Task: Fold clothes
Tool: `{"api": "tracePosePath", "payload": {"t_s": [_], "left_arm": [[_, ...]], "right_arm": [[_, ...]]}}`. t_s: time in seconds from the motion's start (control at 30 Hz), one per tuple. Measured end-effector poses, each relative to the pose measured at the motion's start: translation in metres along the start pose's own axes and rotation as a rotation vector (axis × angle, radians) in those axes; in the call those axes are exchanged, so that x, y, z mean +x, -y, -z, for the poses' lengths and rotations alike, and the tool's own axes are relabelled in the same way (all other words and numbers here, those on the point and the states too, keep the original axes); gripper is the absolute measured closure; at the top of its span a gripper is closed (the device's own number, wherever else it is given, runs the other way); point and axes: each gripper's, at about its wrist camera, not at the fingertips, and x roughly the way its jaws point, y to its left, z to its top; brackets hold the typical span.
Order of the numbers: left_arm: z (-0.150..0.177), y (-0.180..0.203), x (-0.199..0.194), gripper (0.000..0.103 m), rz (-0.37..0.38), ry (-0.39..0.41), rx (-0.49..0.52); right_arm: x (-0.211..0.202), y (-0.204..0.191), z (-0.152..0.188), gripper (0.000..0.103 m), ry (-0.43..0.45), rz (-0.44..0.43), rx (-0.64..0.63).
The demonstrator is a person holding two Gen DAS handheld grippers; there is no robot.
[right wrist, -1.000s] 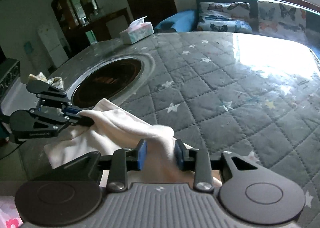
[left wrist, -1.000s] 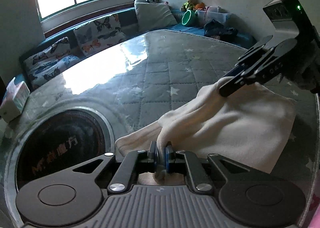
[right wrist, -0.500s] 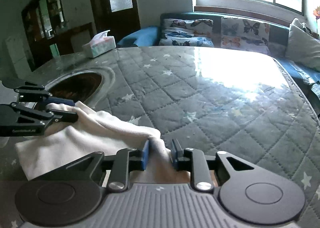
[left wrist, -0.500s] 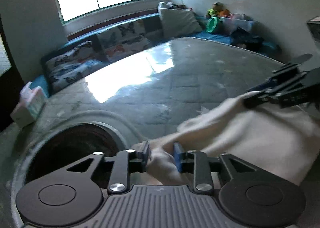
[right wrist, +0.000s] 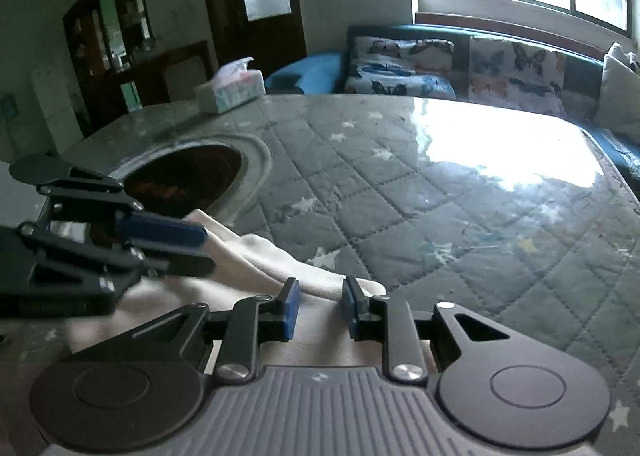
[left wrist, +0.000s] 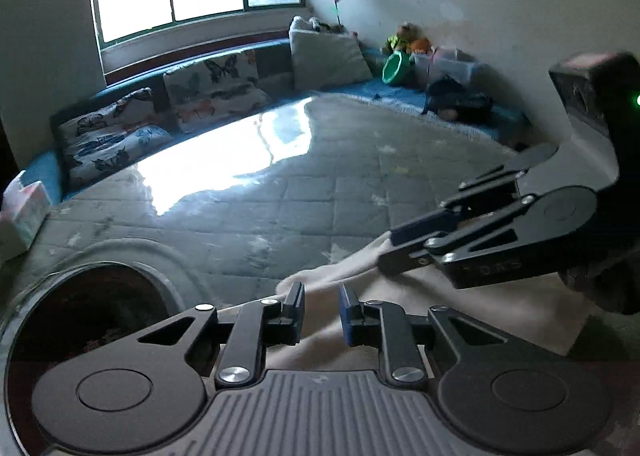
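— Left gripper point(left wrist: 320, 306)? Right gripper point(right wrist: 319, 306)?
— Both spread wide, gripping nothing, just above the cream garment point(right wrist: 280, 264).
— Garment?
— Lying folded on the quilted grey table cover point(right wrist: 440, 196), beside the dark round recess point(right wrist: 180, 180); tissue box point(right wrist: 230, 90) farther back

Cream cloth's point(left wrist: 460, 308) near edge behind left tongs point(left wrist: 320, 310)
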Motion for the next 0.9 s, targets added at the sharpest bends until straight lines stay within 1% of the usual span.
{"api": "tracePosePath", "payload": {"t_s": [0.07,0.17,0.3,0.4,0.47,0.63,0.77,0.9], "left_arm": [[-0.001,-0.003,0.014,0.082,-0.002,-0.022,-0.018],[-0.004,-0.007,0.022,0.081,-0.009,-0.026,-0.044],[0.0,0.001,0.021,0.081,-0.027,-0.02,-0.019],[0.001,0.006,0.021,0.081,-0.034,-0.017,-0.014],[0.0,0.006,0.021,0.081,-0.034,-0.018,-0.022],[0.001,0.004,0.022,0.08,-0.045,-0.017,-0.018],[0.002,0.005,0.024,0.08,-0.051,-0.015,-0.018],[0.002,0.004,0.025,0.08,-0.056,-0.014,-0.021]], "right_arm": [[0.003,0.001,0.001,0.081,0.005,0.01,0.007],[-0.001,0.001,0.001,0.081,0.017,0.017,0.004],[-0.024,-0.008,0.008,0.081,0.039,-0.002,-0.032],[-0.037,-0.012,0.021,0.081,0.028,-0.01,-0.05],[-0.041,-0.009,0.032,0.081,0.009,0.011,-0.044],[-0.065,0.003,0.047,0.08,0.034,0.043,-0.002],[-0.086,0.0,0.061,0.08,0.03,0.061,-0.036],[-0.092,0.002,0.078,0.08,0.002,0.105,-0.052]]}}
